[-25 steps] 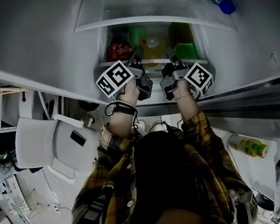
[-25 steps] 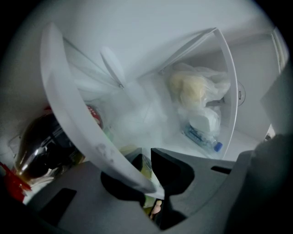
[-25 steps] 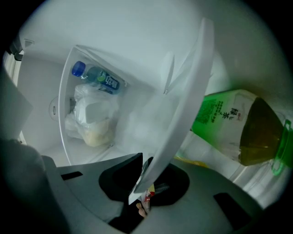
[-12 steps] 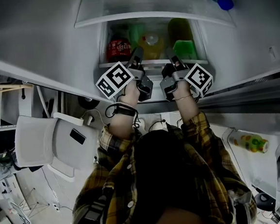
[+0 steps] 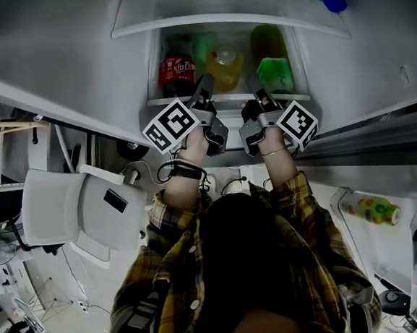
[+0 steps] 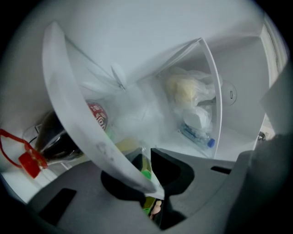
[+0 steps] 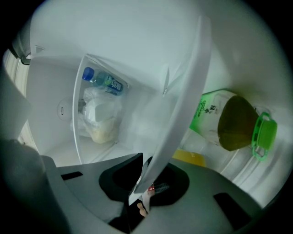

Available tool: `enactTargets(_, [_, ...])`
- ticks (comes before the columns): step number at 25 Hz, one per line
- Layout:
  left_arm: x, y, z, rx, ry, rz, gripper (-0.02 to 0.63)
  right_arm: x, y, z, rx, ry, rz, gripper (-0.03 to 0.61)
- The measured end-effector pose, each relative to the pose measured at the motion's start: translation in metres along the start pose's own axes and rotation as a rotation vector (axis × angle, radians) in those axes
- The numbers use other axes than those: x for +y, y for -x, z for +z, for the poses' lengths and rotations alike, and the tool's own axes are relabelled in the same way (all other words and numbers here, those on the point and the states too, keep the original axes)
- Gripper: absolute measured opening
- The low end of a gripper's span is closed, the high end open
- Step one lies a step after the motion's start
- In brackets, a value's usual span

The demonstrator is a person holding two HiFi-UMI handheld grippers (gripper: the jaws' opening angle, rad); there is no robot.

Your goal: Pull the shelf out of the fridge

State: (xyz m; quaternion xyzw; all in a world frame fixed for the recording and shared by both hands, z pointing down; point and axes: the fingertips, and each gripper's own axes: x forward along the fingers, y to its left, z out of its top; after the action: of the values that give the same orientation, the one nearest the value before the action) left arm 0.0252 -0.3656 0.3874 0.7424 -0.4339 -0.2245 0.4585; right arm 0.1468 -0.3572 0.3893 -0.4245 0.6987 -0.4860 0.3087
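The glass shelf with a white front edge (image 5: pixel 228 96) sits in the open fridge, carrying a red cola bottle (image 5: pixel 175 72), a yellow bottle (image 5: pixel 225 66) and a green bottle (image 5: pixel 274 74). My left gripper (image 5: pixel 207 91) is shut on the front edge at its left part, and my right gripper (image 5: pixel 253 91) is shut on it further right. In the left gripper view the white edge strip (image 6: pixel 73 123) runs down into the left gripper (image 6: pixel 146 172). In the right gripper view the edge strip (image 7: pixel 183 114) runs between the pads of the right gripper (image 7: pixel 144 172), beside the green bottle (image 7: pixel 229 121).
Above hangs another shelf (image 5: pixel 182 27) holding a plastic bag (image 6: pixel 187 91) and a blue-capped water bottle (image 5: pixel 333 0). The fridge's side walls close in on both sides. The open door's rack with a bottle (image 5: pixel 372 217) is at the lower right, a white chair (image 5: pixel 75 214) at the left.
Both grippers have come slightly towards the person with the shelf edge between their jaws. The bottles on the shelf now show more fully under the upper shelf.
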Motion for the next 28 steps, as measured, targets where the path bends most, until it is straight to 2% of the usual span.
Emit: enactTargets(28, [-0.014,0.064,-0.043,0.016,0.043,-0.049,0.063,0.01,0.07,-0.031,0.019,0.023,0.027,0.055])
